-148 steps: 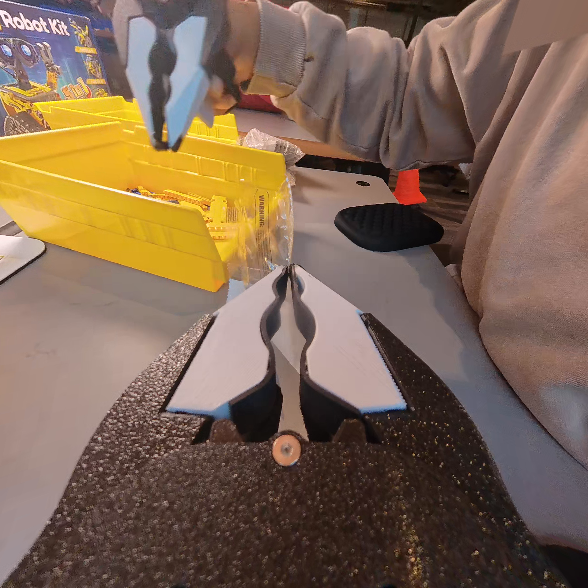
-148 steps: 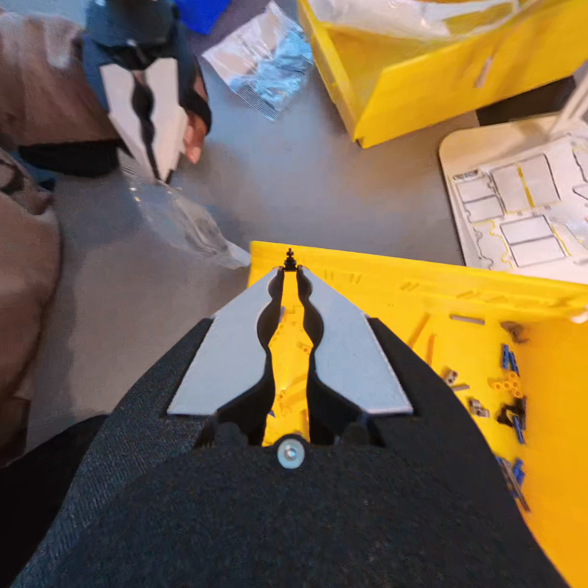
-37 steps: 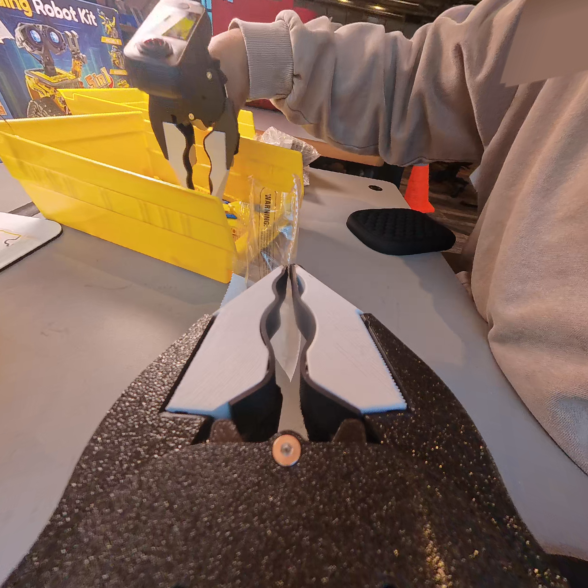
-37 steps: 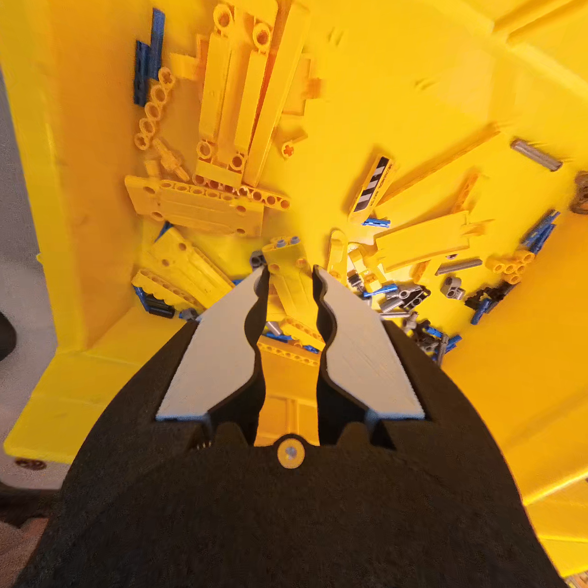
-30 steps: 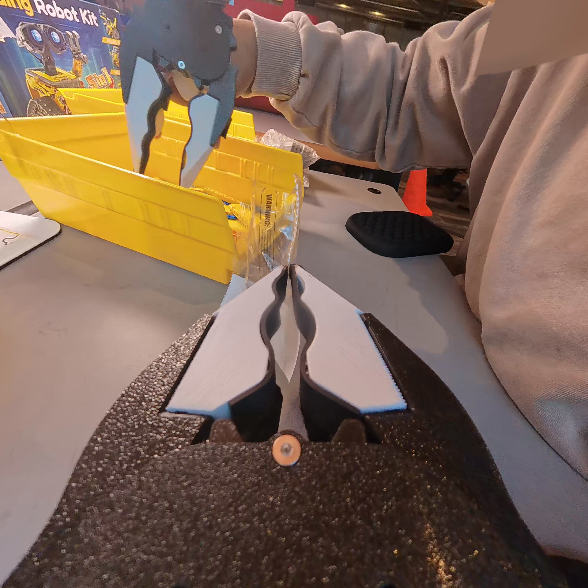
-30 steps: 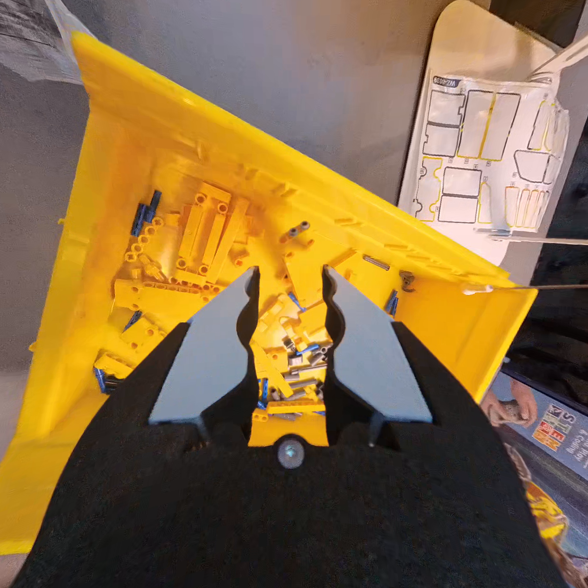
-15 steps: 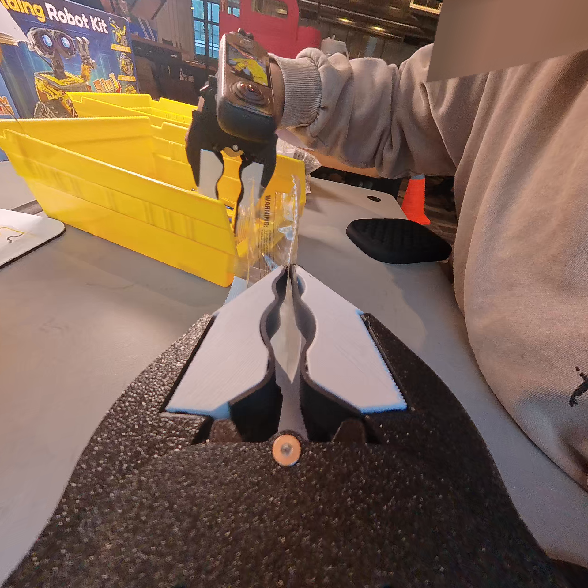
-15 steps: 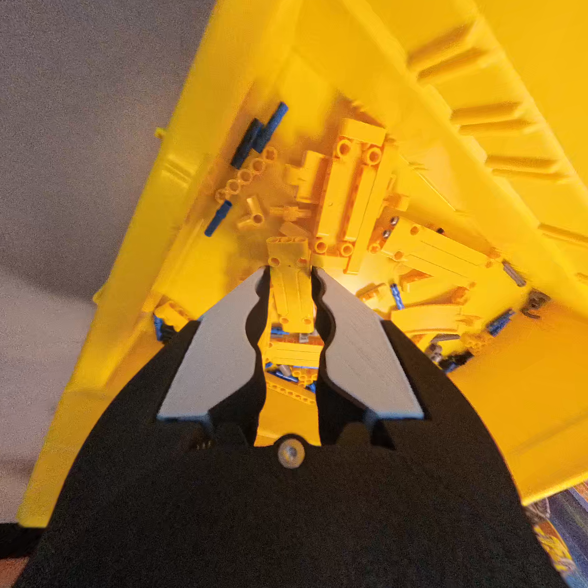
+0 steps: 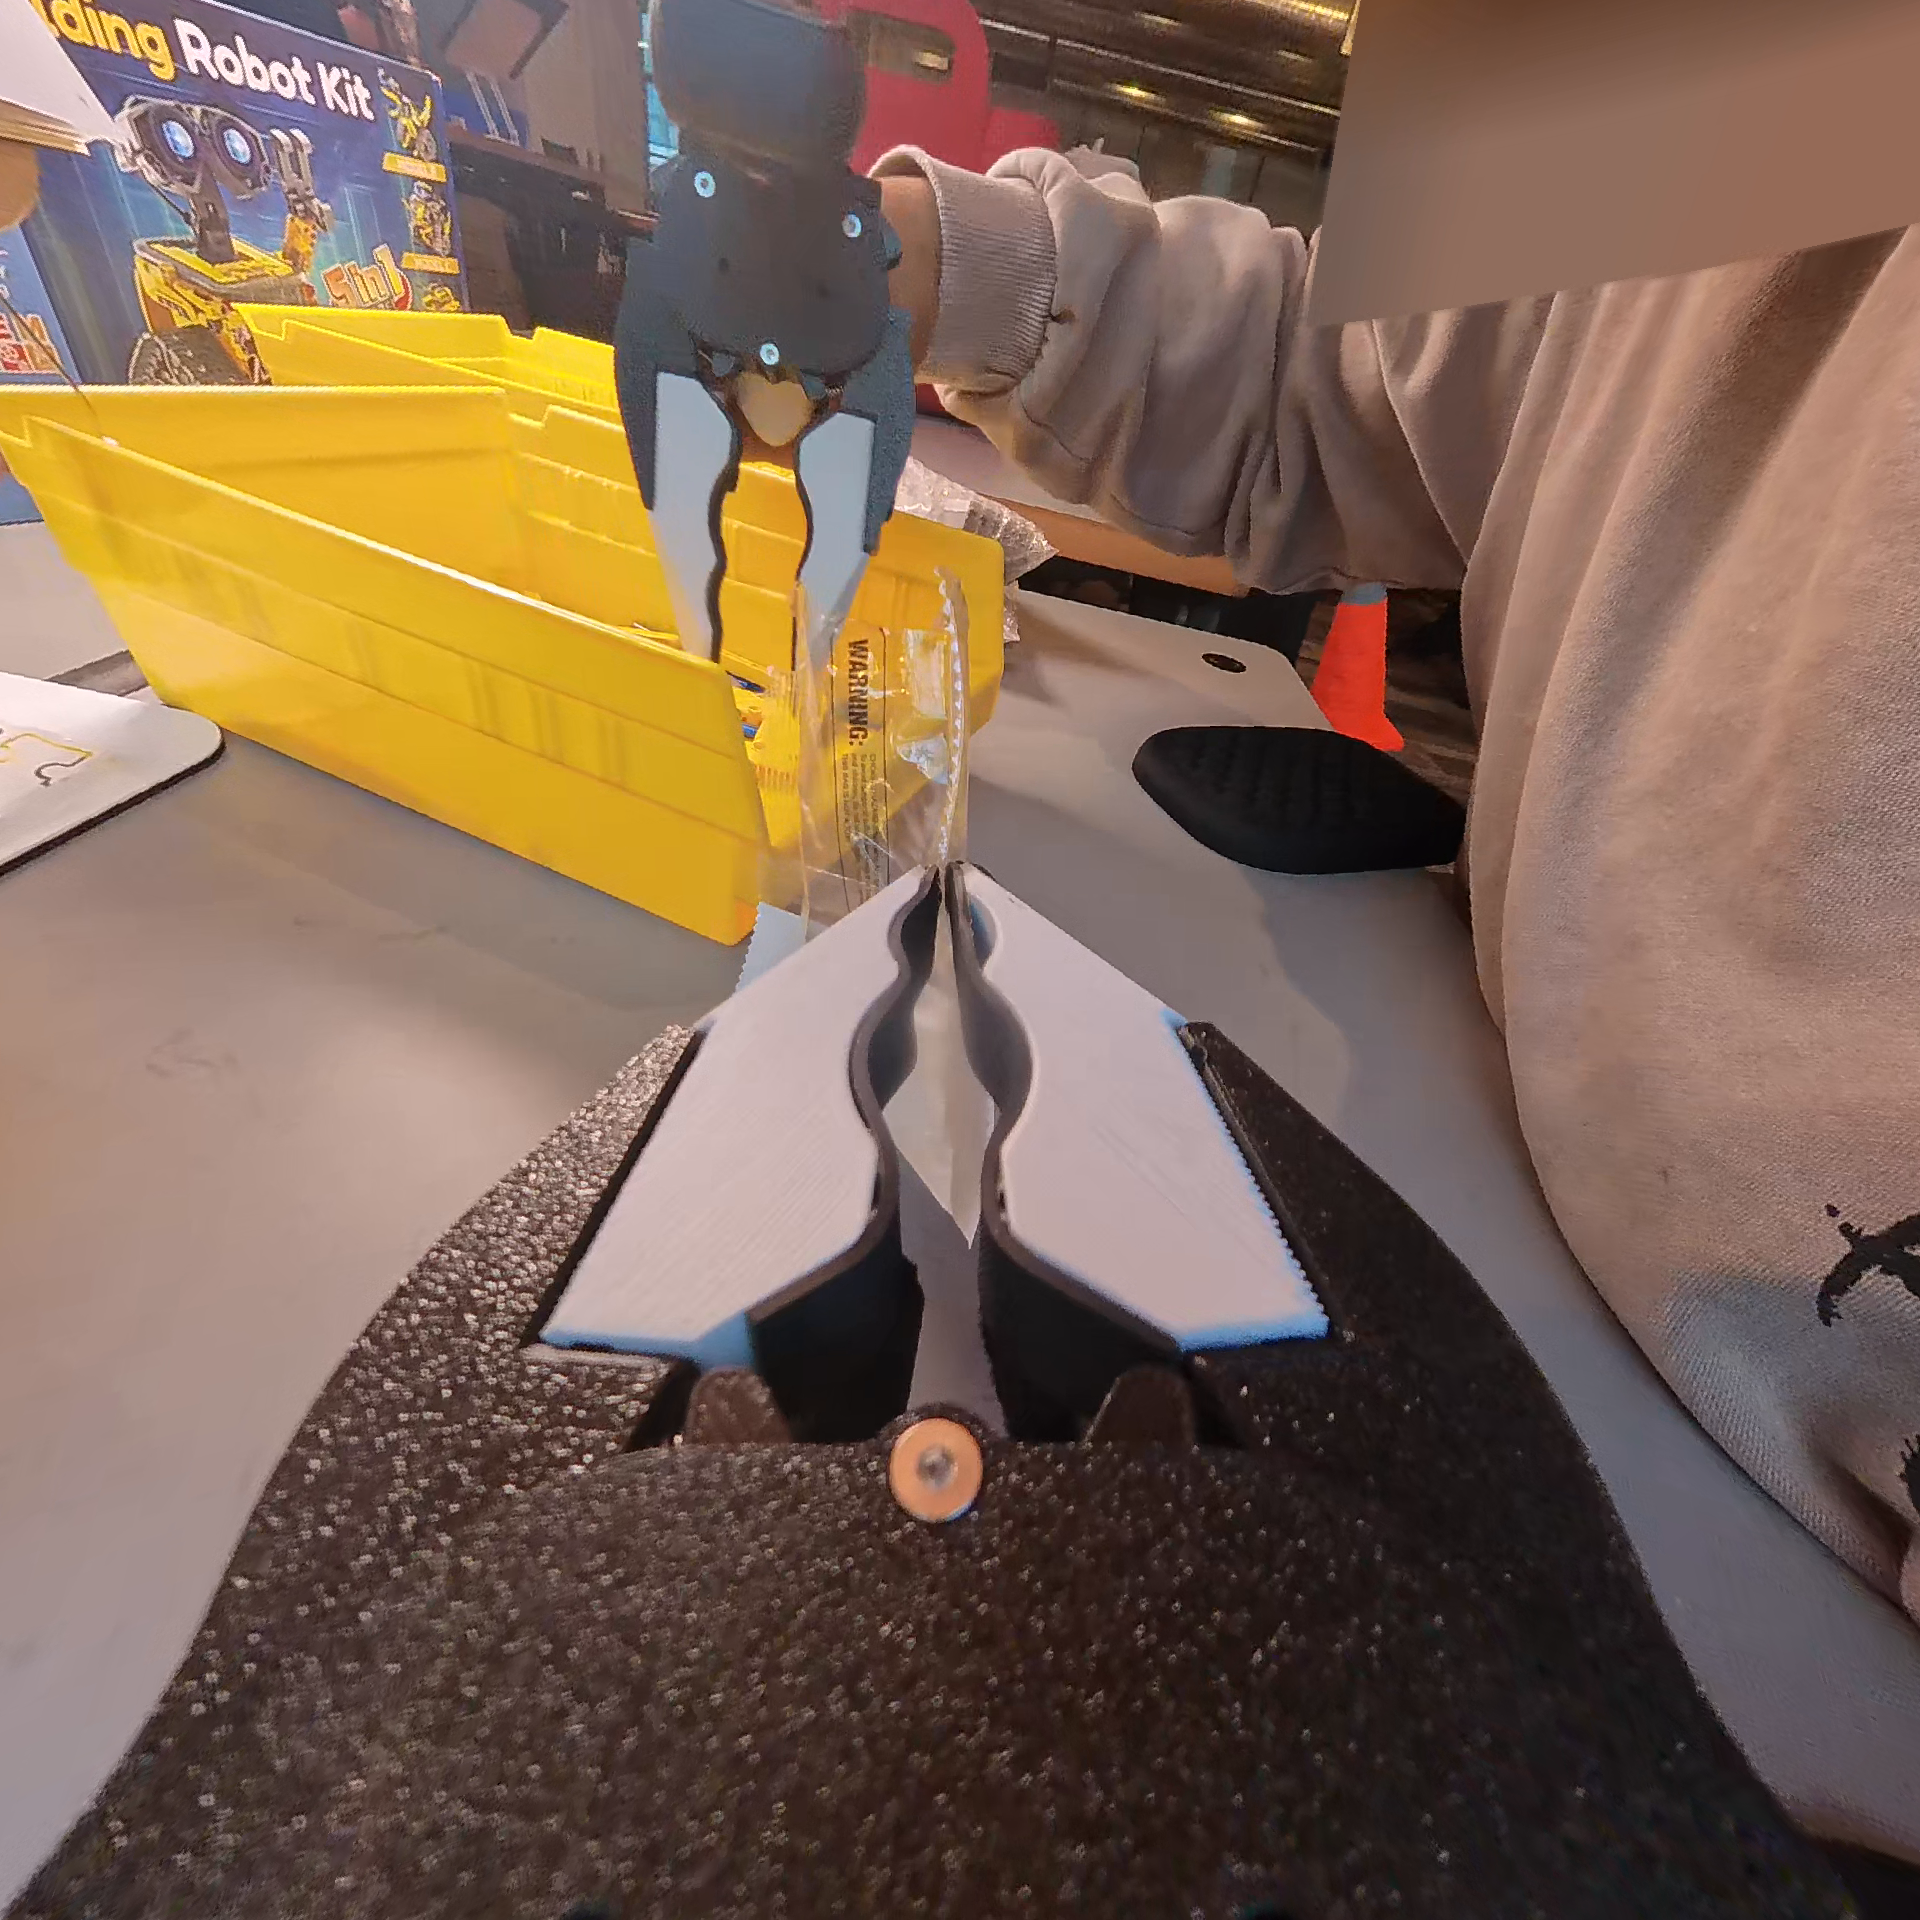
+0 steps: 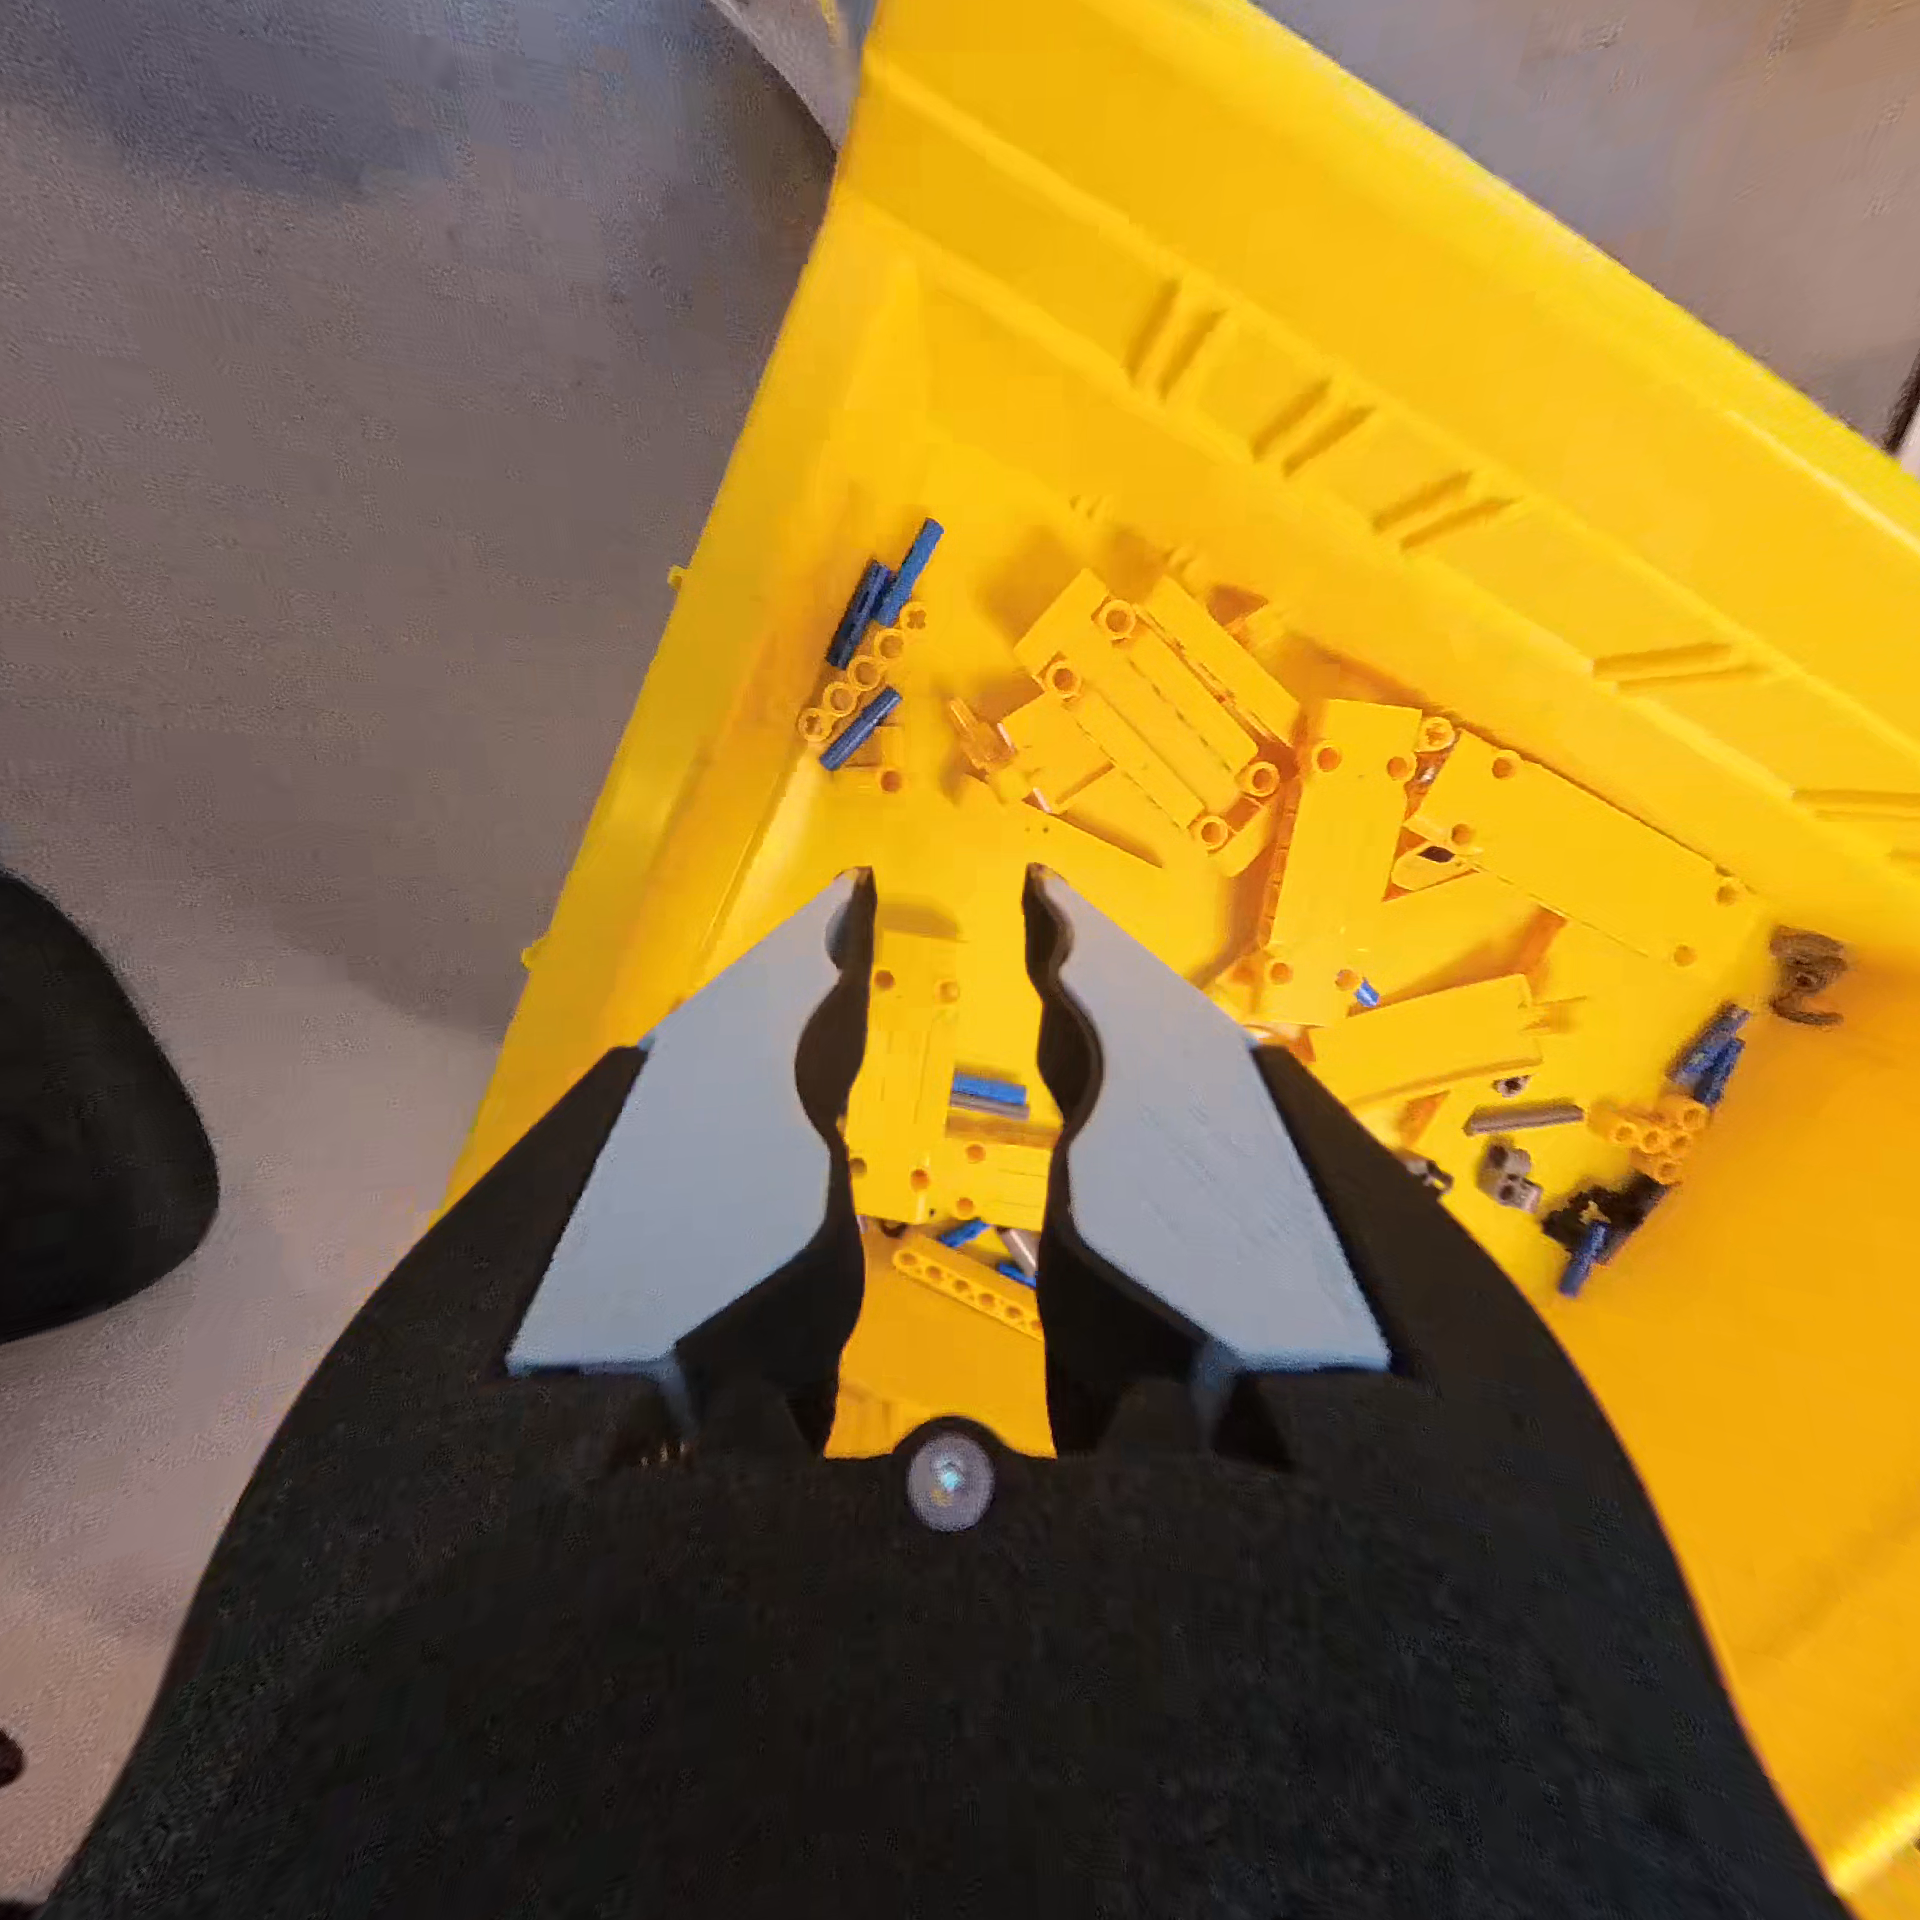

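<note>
While both grippers work at the grey table [image 9: 260,1091], the scene reads like this:

Left gripper [image 9: 943,883]: fingers pressed together on a clear plastic bag [image 9: 883,727], which stands up from the tips, just beside the yellow bin's corner.

Right gripper [image 10: 948,883]: pointing down into the yellow bin [image 10: 1143,260], fingers parted, a flat yellow plate piece [image 10: 914,1039] between them; whether they touch it, I cannot tell. In the left wrist view this gripper [image 9: 764,613] hangs over the bin [image 9: 416,644], its tips by the top of the bag.

Bin contents: loose yellow building pieces [image 10: 1143,707], small blue pins [image 10: 883,592], a few grey bits.

Around: black pad [image 9: 1288,795] lies on the table to the right, colourful kit box [image 9: 239,208] behind the bins, person's beige sleeve [image 9: 1143,364] reaching across.
</note>
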Action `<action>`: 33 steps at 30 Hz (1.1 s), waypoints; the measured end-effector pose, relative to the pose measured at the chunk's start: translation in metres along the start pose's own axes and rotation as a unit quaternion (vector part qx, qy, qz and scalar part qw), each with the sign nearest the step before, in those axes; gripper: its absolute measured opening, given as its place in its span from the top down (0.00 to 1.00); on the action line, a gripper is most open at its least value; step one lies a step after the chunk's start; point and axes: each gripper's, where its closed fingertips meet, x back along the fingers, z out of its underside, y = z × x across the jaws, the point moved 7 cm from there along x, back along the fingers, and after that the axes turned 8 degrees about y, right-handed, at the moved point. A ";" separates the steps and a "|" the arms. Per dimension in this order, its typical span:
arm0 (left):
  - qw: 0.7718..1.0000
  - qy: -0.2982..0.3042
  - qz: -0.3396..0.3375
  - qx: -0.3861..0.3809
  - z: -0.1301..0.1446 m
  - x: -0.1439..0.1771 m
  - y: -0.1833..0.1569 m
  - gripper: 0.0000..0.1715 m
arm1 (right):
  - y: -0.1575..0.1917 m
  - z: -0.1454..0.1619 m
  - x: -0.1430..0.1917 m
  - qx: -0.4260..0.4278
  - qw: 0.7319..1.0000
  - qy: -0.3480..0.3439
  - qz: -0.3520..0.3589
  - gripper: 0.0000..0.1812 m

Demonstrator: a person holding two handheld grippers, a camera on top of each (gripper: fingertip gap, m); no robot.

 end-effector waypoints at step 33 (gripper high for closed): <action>1.000 0.003 0.000 -0.003 0.000 -0.001 -0.001 1.00 | -0.064 0.071 -0.016 -0.057 0.982 0.175 0.038 0.96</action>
